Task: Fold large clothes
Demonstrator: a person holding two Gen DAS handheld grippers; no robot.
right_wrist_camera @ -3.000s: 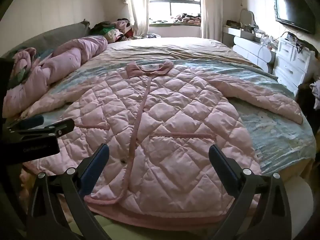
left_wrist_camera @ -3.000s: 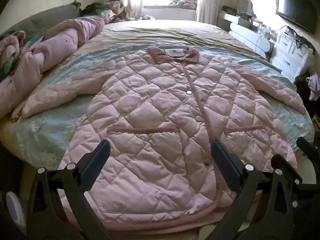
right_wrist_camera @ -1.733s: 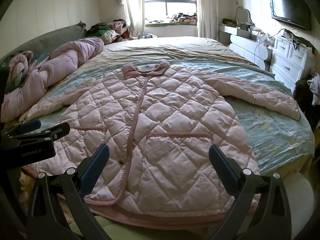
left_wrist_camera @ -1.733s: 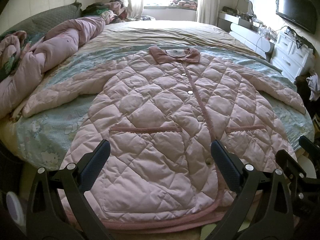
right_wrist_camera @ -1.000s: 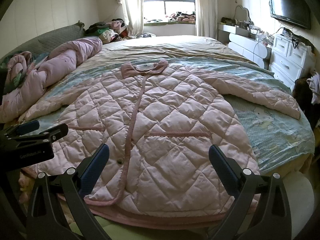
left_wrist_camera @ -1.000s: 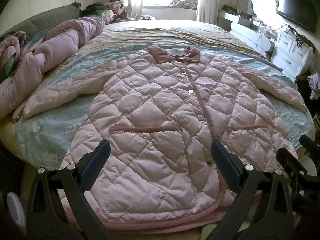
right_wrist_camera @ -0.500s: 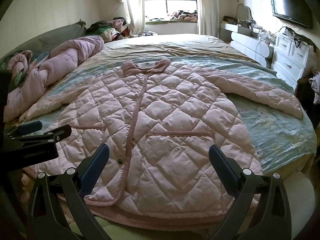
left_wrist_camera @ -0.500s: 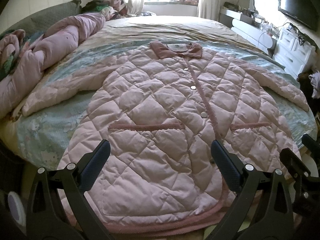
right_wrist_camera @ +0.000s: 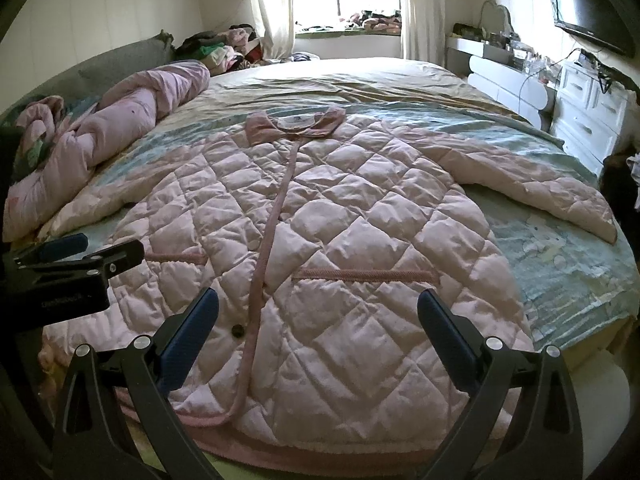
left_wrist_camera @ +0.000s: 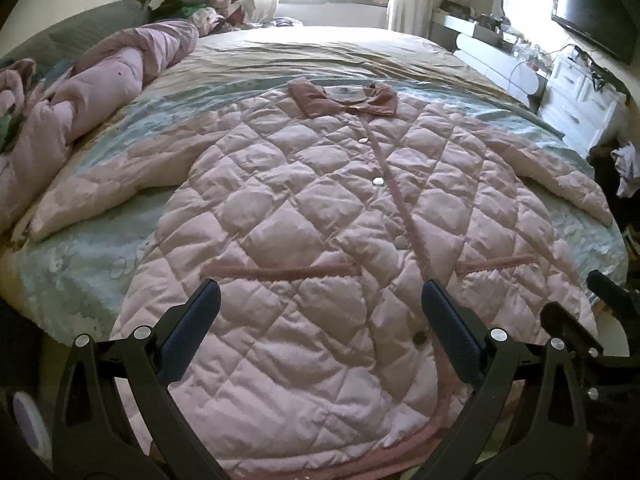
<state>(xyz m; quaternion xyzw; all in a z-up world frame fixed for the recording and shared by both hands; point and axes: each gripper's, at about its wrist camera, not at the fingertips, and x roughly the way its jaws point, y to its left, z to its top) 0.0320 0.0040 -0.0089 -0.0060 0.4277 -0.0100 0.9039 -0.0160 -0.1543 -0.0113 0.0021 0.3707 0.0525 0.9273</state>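
Observation:
A large pink quilted coat (left_wrist_camera: 320, 216) lies flat, front up, on the bed, collar (left_wrist_camera: 344, 98) at the far end and both sleeves spread out; it also shows in the right wrist view (right_wrist_camera: 340, 232). My left gripper (left_wrist_camera: 320, 320) is open and empty, hovering over the coat's lower part above the hem. My right gripper (right_wrist_camera: 318, 320) is open and empty over the lower right half of the coat. The left gripper also shows at the left edge of the right wrist view (right_wrist_camera: 80, 256).
The bed (right_wrist_camera: 560, 264) has a pale green sheet. A rolled pink quilt (left_wrist_camera: 92, 96) lies along its left side. White drawers (right_wrist_camera: 592, 116) and a wall TV (right_wrist_camera: 592, 4) stand at the right. Piled clothes (right_wrist_camera: 224, 44) sit near the window.
The left gripper has dipped slightly toward the coat, so the coat looks a little nearer. The right gripper has barely shifted. Both stay open; the coat has not moved.

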